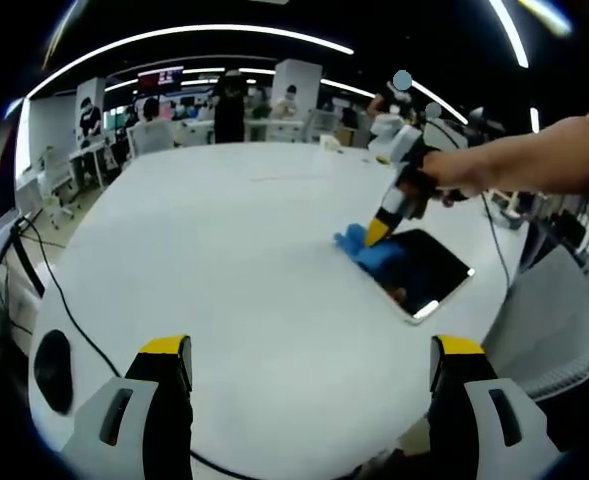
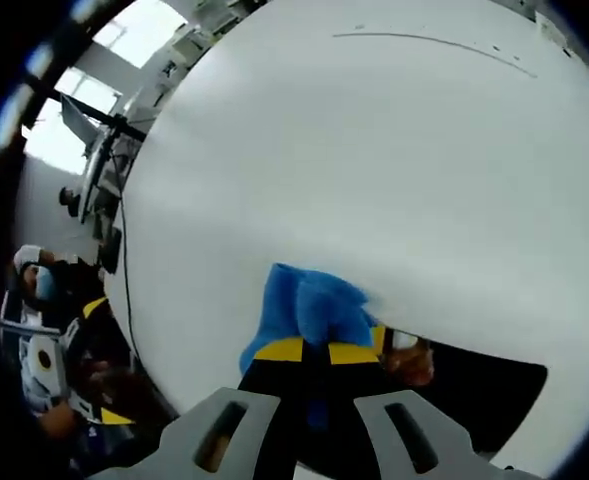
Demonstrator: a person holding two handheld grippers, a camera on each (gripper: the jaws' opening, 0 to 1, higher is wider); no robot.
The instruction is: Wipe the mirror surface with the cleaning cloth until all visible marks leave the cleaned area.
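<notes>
Across both views spreads a large white table (image 1: 234,270), its far edge curving toward a brightly lit room of desks and people at 12 o'clock in the left gripper view. On the table's surface, at about 3 o'clock from the centre of that view, lies the mirror (image 1: 426,268) — a dark rectangular panel with a pale rim, flat on the tabletop near the table's right edge. In the right gripper view the mirror (image 2: 474,395) appears as a dark area at 4 o'clock, touching the cloth.

Cleaning cloth (image 1: 366,247): blue, bunched, resting on the mirror's near-left corner and spilling onto the white table. In the right gripper view the cloth (image 2: 309,310) sits at 6 o'clock, directly above the yellow-tipped jaws.

Right gripper (image 2: 317,352): jaws narrow, drawn together on the cloth, pressing it down at the mirror's edge. In the left gripper view the right gripper (image 1: 377,232) enters from 2 o'clock, tip down on the cloth, carried by a person's hand (image 1: 444,180) and bare forearm.

Left gripper (image 1: 311,350): jaws wide apart, grey with yellow tips, rising at 7 and 5 o'clock of its own view with nothing between them — held above the near part of the table, well apart from the mirror.

A black cable (image 1: 59,300) trails over the table's left edge at 8 o'clock in the left gripper view.
</notes>
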